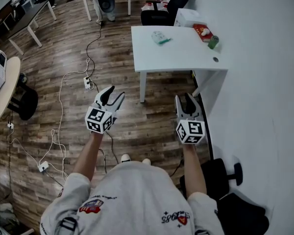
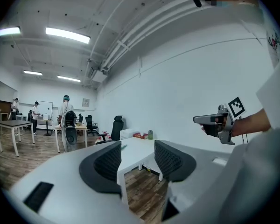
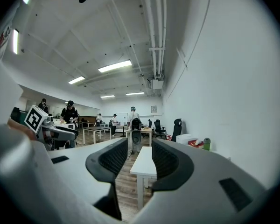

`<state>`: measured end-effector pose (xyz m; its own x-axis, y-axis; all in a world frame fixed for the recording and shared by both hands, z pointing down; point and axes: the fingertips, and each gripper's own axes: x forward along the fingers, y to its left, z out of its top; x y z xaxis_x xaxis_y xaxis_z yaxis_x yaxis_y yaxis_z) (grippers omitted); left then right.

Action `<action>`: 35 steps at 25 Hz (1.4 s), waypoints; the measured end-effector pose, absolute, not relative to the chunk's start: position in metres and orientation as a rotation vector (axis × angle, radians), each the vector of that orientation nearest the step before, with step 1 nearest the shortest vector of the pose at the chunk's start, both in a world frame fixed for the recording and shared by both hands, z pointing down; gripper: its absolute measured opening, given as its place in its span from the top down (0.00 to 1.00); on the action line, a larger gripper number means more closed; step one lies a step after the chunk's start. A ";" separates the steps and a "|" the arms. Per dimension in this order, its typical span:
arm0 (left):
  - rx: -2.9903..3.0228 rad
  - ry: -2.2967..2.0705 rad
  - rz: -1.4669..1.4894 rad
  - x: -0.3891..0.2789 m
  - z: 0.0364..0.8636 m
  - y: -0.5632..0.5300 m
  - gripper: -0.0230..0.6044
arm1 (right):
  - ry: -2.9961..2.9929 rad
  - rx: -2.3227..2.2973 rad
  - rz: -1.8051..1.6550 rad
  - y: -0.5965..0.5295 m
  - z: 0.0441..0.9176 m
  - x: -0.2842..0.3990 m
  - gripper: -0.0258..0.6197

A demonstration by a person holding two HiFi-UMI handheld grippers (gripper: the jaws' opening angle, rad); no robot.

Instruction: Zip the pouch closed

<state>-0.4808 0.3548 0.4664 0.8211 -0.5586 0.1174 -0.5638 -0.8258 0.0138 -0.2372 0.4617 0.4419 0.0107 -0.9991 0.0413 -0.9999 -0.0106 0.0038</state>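
A small pale pouch (image 1: 160, 37) with a greenish part lies on the white table (image 1: 186, 55), well ahead of both grippers. My left gripper (image 1: 113, 96) is held in the air over the wooden floor, short of the table's near edge. Its jaws stand apart with nothing between them, as the left gripper view (image 2: 137, 160) also shows. To its right my right gripper (image 1: 186, 101) hovers near the table's front right leg, open and empty, which the right gripper view (image 3: 140, 160) confirms. Neither gripper touches the pouch.
A red box (image 1: 203, 31), a green bottle (image 1: 213, 42) and a white box (image 1: 188, 16) sit at the table's far right by the wall. Cables and a power strip (image 1: 88, 82) lie on the floor to the left. A black chair base (image 1: 225, 175) stands at my right.
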 end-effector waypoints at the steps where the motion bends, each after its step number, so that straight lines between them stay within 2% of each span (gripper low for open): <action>1: 2.950 -0.913 0.167 -0.480 0.468 0.354 0.62 | -2.186 2.214 0.044 0.462 0.443 -0.236 0.72; 7: 2.943 -0.889 0.131 -0.472 0.472 0.360 0.44 | -2.159 2.295 -0.033 0.470 0.440 -0.224 0.45; 9: 2.951 -0.896 0.108 -0.471 0.471 0.361 0.41 | -2.149 2.309 -0.040 0.471 0.440 -0.222 0.41; 28: 2.917 -0.953 0.162 -0.435 0.489 0.399 0.39 | -2.195 2.237 0.026 0.502 0.457 -0.185 0.43; 35: 2.917 -0.956 0.176 -0.414 0.494 0.376 0.39 | -2.216 2.214 0.039 0.480 0.463 -0.172 0.44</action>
